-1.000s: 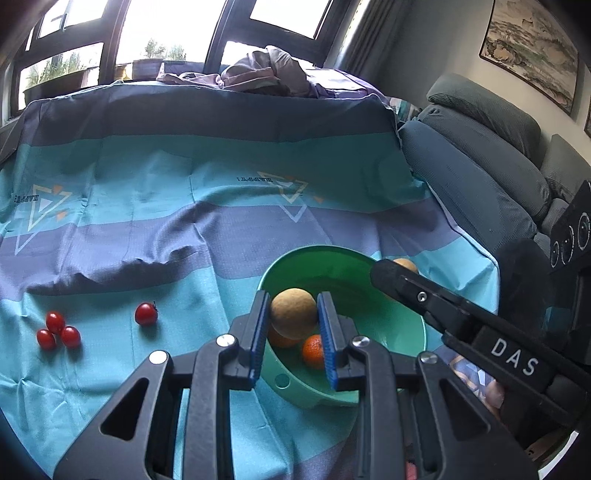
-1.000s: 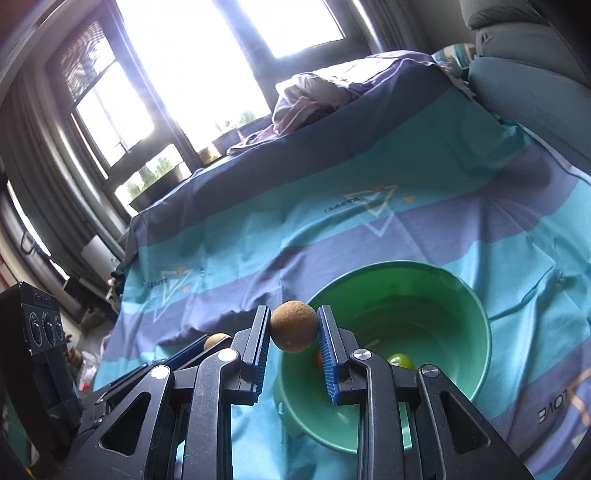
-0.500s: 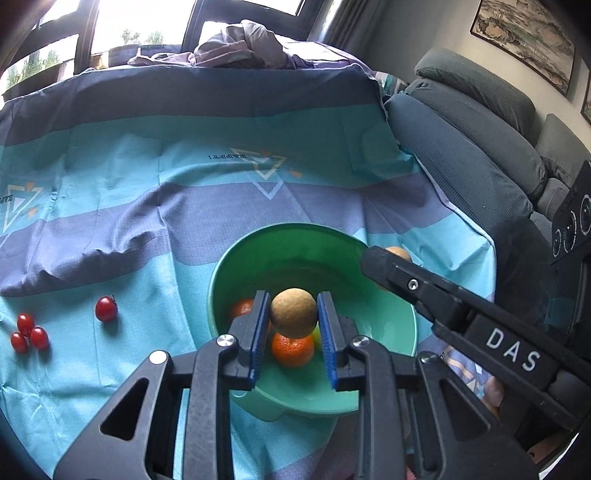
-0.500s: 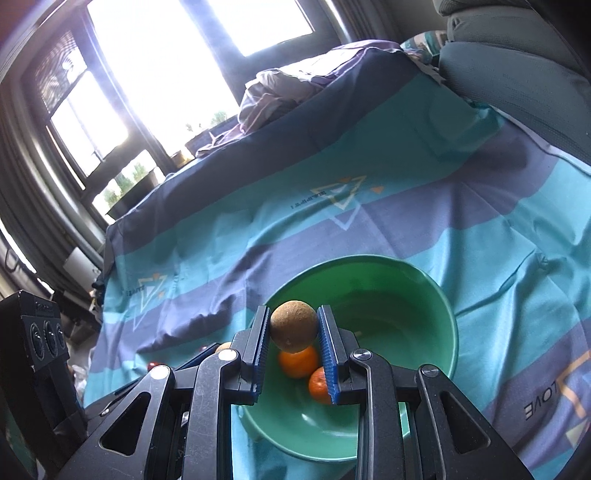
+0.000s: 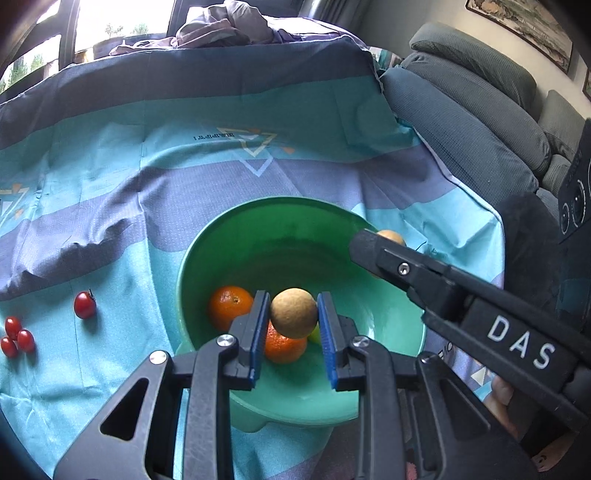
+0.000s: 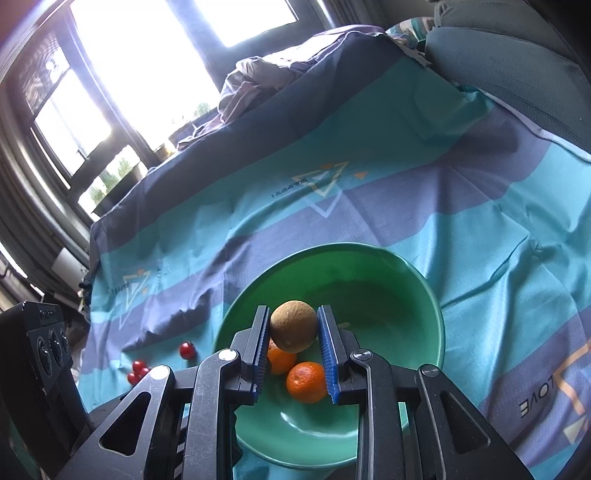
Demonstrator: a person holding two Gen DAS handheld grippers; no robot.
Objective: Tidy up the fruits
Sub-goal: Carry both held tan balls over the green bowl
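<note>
My left gripper (image 5: 293,295) is shut on a round brown fruit (image 5: 293,314), held over the near part of the green bowl (image 5: 280,236). In the bowl lie two oranges (image 5: 229,306) and a small yellow-green fruit (image 5: 316,335). My right gripper (image 6: 293,308) is shut on a second brown fruit (image 6: 293,326), also above the bowl (image 6: 369,280) and its oranges (image 6: 306,382). In the left wrist view the right gripper's fingers (image 5: 373,247) reach over the bowl's right rim, with its fruit (image 5: 390,236) partly hidden behind them.
Several cherry tomatoes (image 5: 85,304) lie on the blue striped cloth (image 5: 147,147) left of the bowl, also seen as tomatoes (image 6: 187,350) in the right wrist view. A grey sofa (image 5: 480,122) borders the right side. Crumpled clothes (image 5: 221,22) sit at the far edge by the window.
Both grippers have come forward and down over the bowl, each still holding its brown fruit. The bowl now fills more of both views and its oranges show.
</note>
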